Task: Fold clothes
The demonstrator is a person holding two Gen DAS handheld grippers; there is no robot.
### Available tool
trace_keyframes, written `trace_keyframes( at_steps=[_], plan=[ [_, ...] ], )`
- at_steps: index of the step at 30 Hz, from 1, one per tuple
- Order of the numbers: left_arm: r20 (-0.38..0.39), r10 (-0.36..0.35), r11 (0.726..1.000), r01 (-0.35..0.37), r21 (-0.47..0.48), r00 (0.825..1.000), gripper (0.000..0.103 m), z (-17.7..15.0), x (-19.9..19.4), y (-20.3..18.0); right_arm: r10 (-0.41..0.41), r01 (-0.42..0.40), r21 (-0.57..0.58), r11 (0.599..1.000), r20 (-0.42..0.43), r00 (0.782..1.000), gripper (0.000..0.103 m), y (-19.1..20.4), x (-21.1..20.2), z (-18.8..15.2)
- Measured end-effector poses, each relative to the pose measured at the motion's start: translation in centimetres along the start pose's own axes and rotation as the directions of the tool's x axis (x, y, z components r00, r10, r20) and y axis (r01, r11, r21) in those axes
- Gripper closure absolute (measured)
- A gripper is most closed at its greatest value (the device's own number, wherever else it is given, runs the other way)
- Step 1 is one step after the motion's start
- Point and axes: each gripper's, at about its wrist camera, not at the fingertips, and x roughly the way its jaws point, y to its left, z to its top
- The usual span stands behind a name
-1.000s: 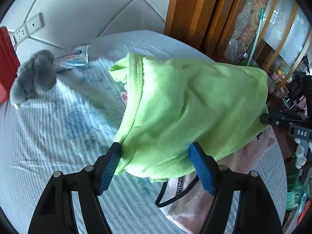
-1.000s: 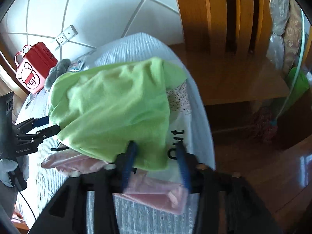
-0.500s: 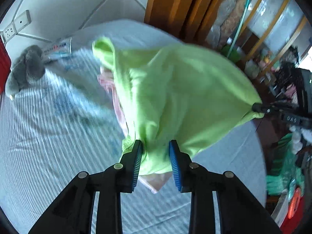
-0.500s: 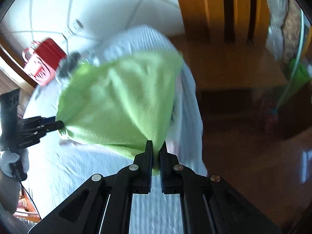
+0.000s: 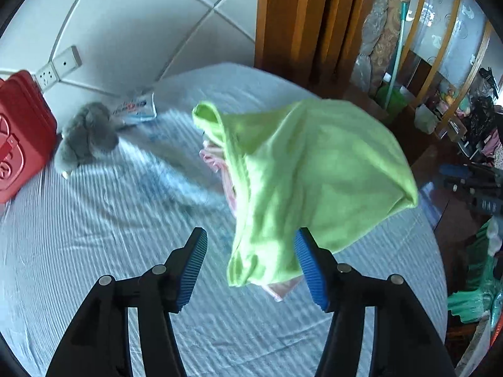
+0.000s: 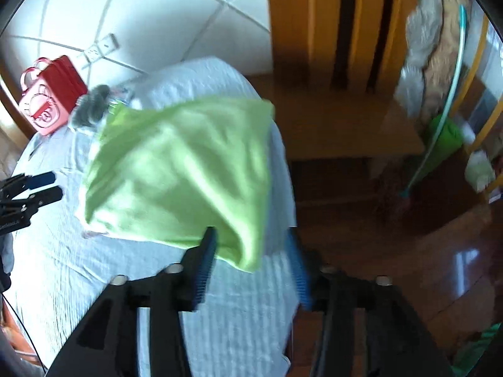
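Daylit room, bright overall; the padded white wall panel [image 5: 132,25] reads evenly lit, near washed out; sharp white glare patch on the glossy dark wooden floor [image 6: 468,264] in the right wrist view; soft grey shadow falls across the pale blue striped bedsheet [image 5: 94,226] beside the lime-green cotton garment [image 5: 314,182]; the garment is motion-smeared in both views, edges indistinct; the right gripper's blue ribbed pads [image 6: 206,264] are blurred too; strong fisheye curvature bends wall seams; black vignette at every corner; far clutter at the right edge soft.
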Motion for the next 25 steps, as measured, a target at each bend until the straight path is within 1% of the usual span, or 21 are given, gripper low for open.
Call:
trace_keyframes(
  at_steps=[1, 2, 3, 5, 6, 7, 9, 11, 13, 17, 25],
  plan=[
    [0.011, 0.004, 1.0, -0.004, 0.0, 1.0, 0.044, 0.3, -0.3, -0.3, 0.0, 0.001, -0.012, 1.0, 0.02, 1.0, 0.019, 0.8, -0.3, 0.2],
    [0.023, 0.027, 1.0, -0.028, 0.003, 0.999, 0.044, 0.5, -0.4, -0.8, -0.002, 0.002, -0.019, 1.0, 0.04, 0.999, 0.012, 1.7, -0.4, 0.3],
    [0.035, 0.051, 0.999, -0.052, 0.006, 0.998, 0.044, 0.7, -0.6, -1.3, -0.003, 0.005, -0.023, 1.0, 0.055, 0.998, 0.007, 2.6, -0.4, 0.6],
    [0.054, 0.1, 0.995, -0.101, 0.019, 0.994, 0.044, 0.9, -1.0, -2.4, 0.005, -0.004, -0.015, 1.0, 0.067, 0.998, 0.006, 3.3, -0.4, 0.8],
    [0.062, 0.125, 0.992, -0.127, 0.029, 0.99, 0.044, 0.9, -1.2, -3.0, 0.009, -0.008, -0.011, 1.0, 0.072, 0.997, 0.002, 3.7, -0.4, 0.9],
    [0.069, 0.149, 0.988, -0.152, 0.039, 0.986, 0.043, 0.9, -1.3, -3.5, 0.006, -0.006, -0.007, 1.0, 0.073, 0.997, 0.0, 4.0, -0.4, 0.8],
    [0.07, 0.112, 0.993, -0.115, 0.033, 0.991, 0.043, 1.1, -1.7, -4.0, 0.0, 0.0, 0.002, 1.0, 0.075, 0.997, 0.0, 4.5, -0.5, 0.5],
    [0.054, 0.068, 0.998, -0.069, 0.004, 0.996, 0.043, 1.2, -1.6, -3.9, -0.011, 0.01, 0.005, 1.0, 0.069, 0.998, 0.0, 4.8, -0.5, 0.1],
    [0.048, 0.057, 0.998, -0.057, -0.003, 0.997, 0.043, 1.3, -1.5, -4.1, -0.015, 0.015, 0.001, 1.0, 0.064, 0.998, 0.0, 5.0, -0.6, -0.1],
    [0.042, 0.049, 0.999, -0.049, -0.001, 0.998, 0.043, 1.2, -1.3, -5.0, -0.022, 0.023, -0.003, 1.0, 0.058, 0.998, 0.0, 5.1, -0.7, -0.2],
    [0.039, 0.054, 0.999, -0.054, -0.002, 0.998, 0.043, 1.6, -0.2, -5.3, -0.019, 0.02, -0.011, 1.0, 0.051, 0.999, 0.0, 5.4, -0.1, 0.1]
  ],
)
